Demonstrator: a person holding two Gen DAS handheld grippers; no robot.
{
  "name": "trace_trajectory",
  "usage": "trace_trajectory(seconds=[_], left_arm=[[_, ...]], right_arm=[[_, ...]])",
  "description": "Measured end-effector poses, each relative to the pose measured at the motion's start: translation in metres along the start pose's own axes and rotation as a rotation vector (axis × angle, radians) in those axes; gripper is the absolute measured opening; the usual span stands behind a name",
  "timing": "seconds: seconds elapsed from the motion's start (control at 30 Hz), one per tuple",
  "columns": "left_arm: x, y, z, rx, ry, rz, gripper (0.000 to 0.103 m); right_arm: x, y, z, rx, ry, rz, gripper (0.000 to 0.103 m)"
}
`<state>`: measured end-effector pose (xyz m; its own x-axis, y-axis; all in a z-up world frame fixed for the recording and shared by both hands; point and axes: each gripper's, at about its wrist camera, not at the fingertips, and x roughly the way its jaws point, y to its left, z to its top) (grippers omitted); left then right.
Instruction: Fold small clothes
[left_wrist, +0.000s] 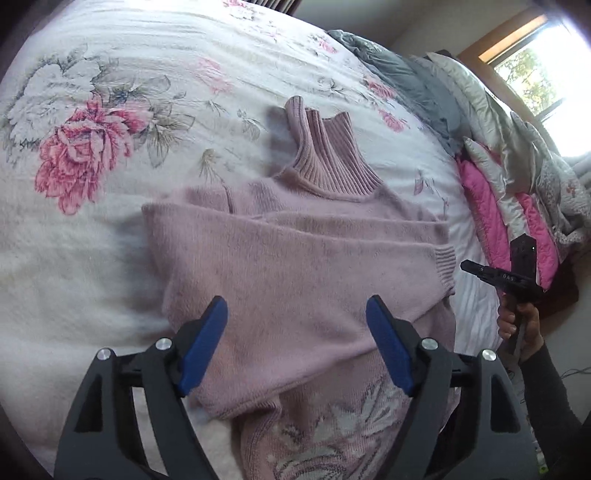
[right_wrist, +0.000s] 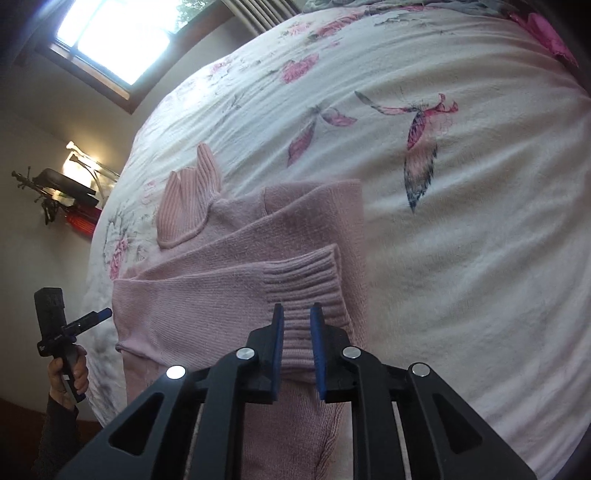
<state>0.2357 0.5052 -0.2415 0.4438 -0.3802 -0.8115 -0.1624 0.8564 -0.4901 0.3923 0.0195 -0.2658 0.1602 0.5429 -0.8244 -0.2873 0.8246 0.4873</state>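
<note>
A pink turtleneck sweater (left_wrist: 295, 266) lies flat on the floral bed cover (left_wrist: 110, 122), with both sleeves folded across its chest and the ribbed collar (left_wrist: 325, 155) pointing away. My left gripper (left_wrist: 297, 332) hovers open over the sweater's lower body with nothing between its blue pads (left_wrist: 205, 347). In the right wrist view, my right gripper (right_wrist: 297, 332) sits just over the ribbed sleeve cuff (right_wrist: 306, 280) with its jaws a narrow gap apart. From the left wrist view, the right gripper (left_wrist: 466, 264) stands just off the cuff's (left_wrist: 445, 264) edge and holds nothing.
Crumpled grey, silver and pink quilts (left_wrist: 491, 199) are piled along the bed's far right side below a window (left_wrist: 535, 70). A hand (left_wrist: 517, 325) holds the right gripper's handle beside the bed edge. A wall shelf with clutter (right_wrist: 62, 195) hangs past the bed.
</note>
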Motion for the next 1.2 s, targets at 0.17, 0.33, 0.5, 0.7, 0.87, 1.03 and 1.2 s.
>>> trace_trajectory(seconds=[0.17,0.33,0.5,0.7,0.87,1.03,1.2], left_arm=[[0.031,0.005,0.016,0.089,0.172,0.172,0.071],[0.001,-0.025,0.079,0.14,0.046,0.012,0.081],[0.038,-0.026,0.148,0.042,-0.002,-0.038,0.082],[0.098,-0.021,0.184,-0.023,0.023,-0.064,0.08],[0.129,-0.013,0.199,-0.017,0.061,-0.042,0.018],[0.142,-0.012,0.207,-0.006,0.077,-0.041,0.008],[0.115,-0.02,0.201,0.053,0.005,-0.056,0.006]], right_arm=[[0.032,0.0,0.018,-0.041,0.134,-0.15,0.02],[0.013,0.067,0.076,-0.164,0.062,-0.026,0.03],[0.06,0.112,0.133,-0.141,0.046,0.066,0.037],[0.145,0.147,0.154,-0.168,0.089,0.066,0.04],[0.187,0.149,0.171,-0.098,0.077,0.094,0.04],[0.21,0.161,0.183,-0.119,0.052,0.064,0.047],[0.191,0.168,0.177,-0.212,0.021,0.048,0.012]])
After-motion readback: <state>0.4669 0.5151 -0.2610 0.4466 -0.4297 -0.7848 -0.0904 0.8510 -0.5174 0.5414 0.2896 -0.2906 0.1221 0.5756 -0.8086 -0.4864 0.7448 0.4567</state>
